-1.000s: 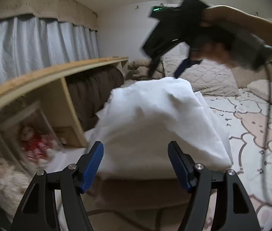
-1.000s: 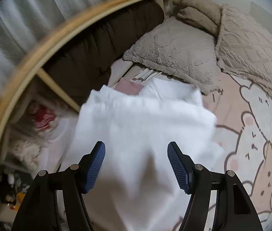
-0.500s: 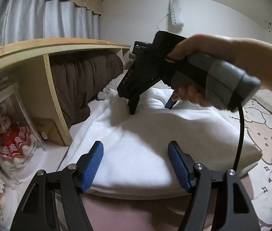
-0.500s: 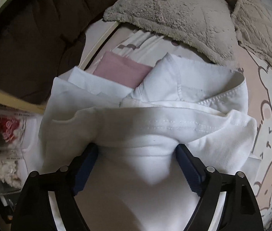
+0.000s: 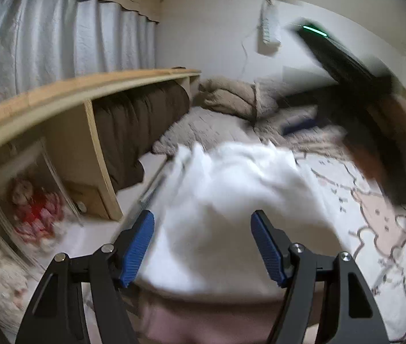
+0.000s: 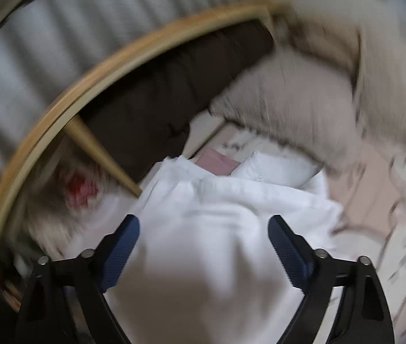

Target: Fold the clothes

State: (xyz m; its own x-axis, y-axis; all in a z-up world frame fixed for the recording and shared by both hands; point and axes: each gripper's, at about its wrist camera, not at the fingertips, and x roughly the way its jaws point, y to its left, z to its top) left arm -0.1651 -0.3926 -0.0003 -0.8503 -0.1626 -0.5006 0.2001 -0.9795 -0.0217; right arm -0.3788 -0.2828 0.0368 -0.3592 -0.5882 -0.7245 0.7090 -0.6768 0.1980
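Your left gripper [image 5: 203,246] and right gripper [image 6: 204,253] hang with jaws spread, the right's just narrowing slightly, empty, over the white garment [image 5: 231,189], which lies released on the bed [image 5: 375,229].

Left gripper [image 5: 203,246] agape above folded white garment [image 5: 231,195]; right gripper [image 5: 346,66] blurred, raised beyond.
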